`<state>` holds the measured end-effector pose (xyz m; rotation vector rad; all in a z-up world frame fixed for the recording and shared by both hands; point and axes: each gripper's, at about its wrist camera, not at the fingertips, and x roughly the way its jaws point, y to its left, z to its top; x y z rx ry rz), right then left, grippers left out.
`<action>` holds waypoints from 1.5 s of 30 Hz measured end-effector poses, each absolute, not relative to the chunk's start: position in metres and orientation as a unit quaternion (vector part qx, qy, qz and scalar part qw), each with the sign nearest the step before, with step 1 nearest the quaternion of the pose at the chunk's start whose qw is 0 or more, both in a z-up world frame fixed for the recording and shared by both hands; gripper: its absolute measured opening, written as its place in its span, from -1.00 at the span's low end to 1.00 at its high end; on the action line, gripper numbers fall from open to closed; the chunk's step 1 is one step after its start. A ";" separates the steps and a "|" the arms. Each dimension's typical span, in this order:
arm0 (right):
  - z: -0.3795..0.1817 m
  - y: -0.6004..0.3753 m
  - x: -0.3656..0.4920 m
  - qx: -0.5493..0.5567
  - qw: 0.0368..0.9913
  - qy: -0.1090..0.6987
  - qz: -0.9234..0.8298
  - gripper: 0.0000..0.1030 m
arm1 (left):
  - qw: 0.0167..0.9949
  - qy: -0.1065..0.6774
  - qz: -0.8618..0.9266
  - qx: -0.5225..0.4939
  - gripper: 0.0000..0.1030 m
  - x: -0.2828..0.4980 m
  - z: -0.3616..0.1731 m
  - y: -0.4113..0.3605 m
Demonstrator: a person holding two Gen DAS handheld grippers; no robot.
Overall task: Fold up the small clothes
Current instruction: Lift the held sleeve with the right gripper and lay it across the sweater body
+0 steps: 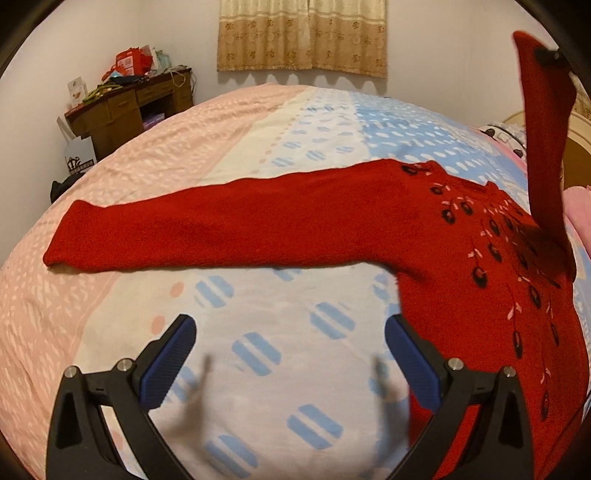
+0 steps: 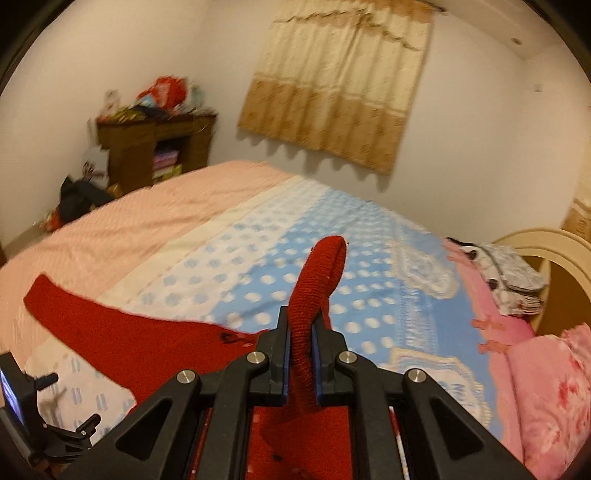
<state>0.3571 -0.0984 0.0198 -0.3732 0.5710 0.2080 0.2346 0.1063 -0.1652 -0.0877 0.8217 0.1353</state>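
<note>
Red sweater (image 1: 369, 221), sleeve (image 2: 310, 314) lifted

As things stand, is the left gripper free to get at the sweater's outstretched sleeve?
Probably yes: the left gripper is open and empty, and the outstretched sleeve lies flat on the bedsheet ahead with nothing between them.

One red sweater (image 1: 332, 221), two grippers, one bed (image 1: 258, 332), one curtain (image 1: 301, 35), perhaps one desk (image 1: 129, 103)

The open left gripper (image 1: 290, 363) hovers over the pastel patterned bedsheet (image 1: 258, 332); a red knitted sweater (image 1: 480, 258) lies beside it, 1 sleeve (image 1: 546, 147) lifted.
</note>
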 end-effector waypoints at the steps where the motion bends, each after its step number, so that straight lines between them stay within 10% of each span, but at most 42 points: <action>1: 0.012 -0.093 0.360 -0.185 0.934 0.285 0.107 -0.84 | 0.913 0.400 0.067 -0.045 1.00 0.234 -0.166 0.109; 28: -0.188 0.027 0.366 -0.193 0.865 0.417 0.202 -0.83 | 0.899 0.419 0.105 -0.067 1.00 0.229 -0.180 0.142; 32: -0.193 0.018 0.369 -0.159 0.861 0.430 0.218 -0.62 | 0.897 0.423 0.112 -0.066 1.00 0.226 -0.179 0.146; 35: -0.184 0.003 0.362 -0.135 0.860 0.432 0.237 -0.01 | 0.894 0.424 0.123 -0.080 1.00 0.223 -0.178 0.157; 45: -0.182 -0.053 0.360 -0.066 0.874 0.442 0.194 -0.01 | 0.883 0.439 0.130 -0.107 1.00 0.223 -0.178 0.179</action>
